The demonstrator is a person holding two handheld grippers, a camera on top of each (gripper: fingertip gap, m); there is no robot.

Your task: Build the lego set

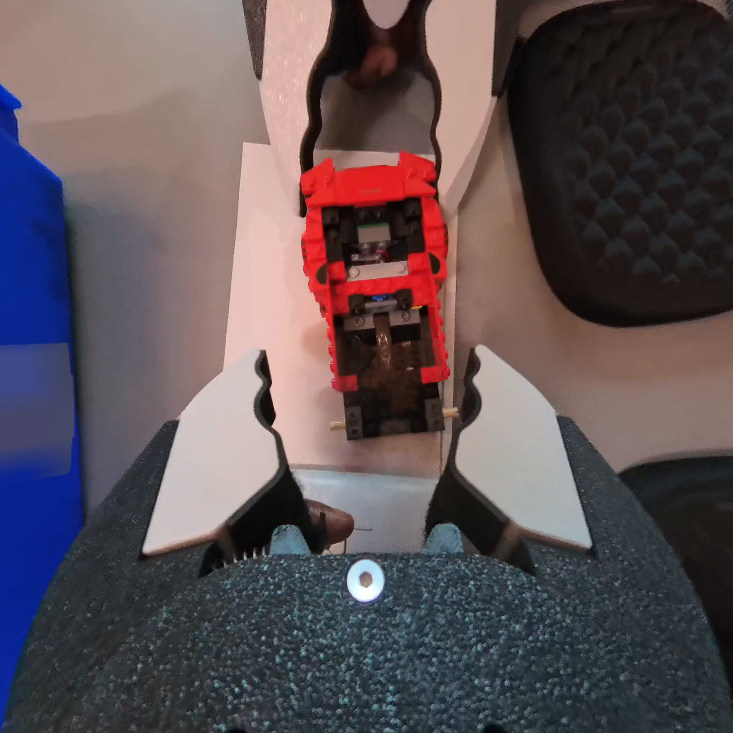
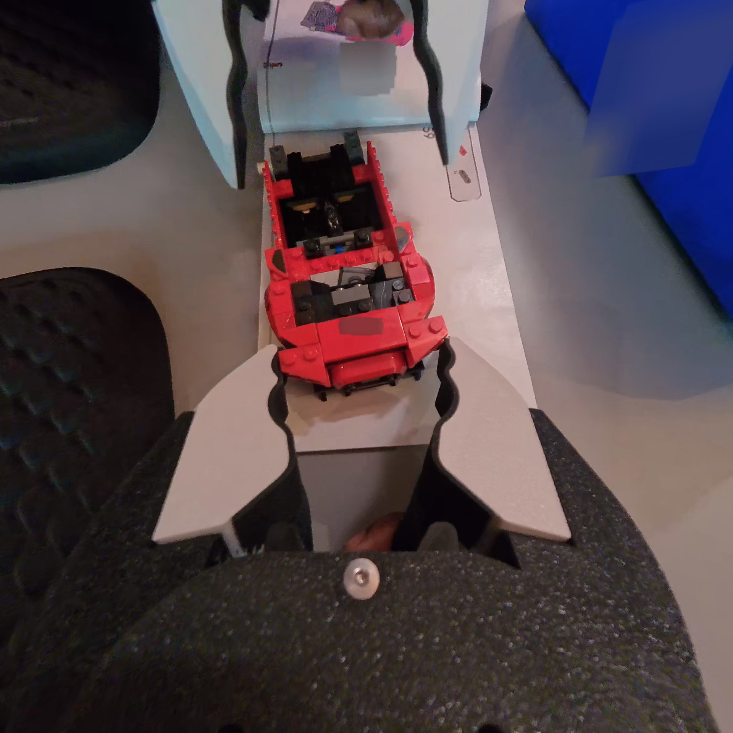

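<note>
A red and black lego car [image 1: 373, 277] with no roof or wheels lies on a white instruction booklet [image 1: 261, 277] between my two grippers, which face each other. My left gripper [image 1: 369, 357] is open, its fingertips on either side of the car's black rear end and clear of it. Two tan axle pins stick out there. My right gripper [image 2: 361, 349] is closed on the car's [image 2: 341, 277] red front end, with a fingertip against each front corner. The left gripper also shows at the far end in the right wrist view [image 2: 343, 170].
A blue box [image 2: 654, 99] stands beside the booklet [image 2: 468, 317]; it also shows in the left wrist view [image 1: 31, 277]. Two black quilted cases [image 2: 71, 396] [image 2: 67, 87] lie on the other side. The table is pale grey [image 2: 595, 317]. The tips of one gripper are about 8 cm away from the tips of the other.
</note>
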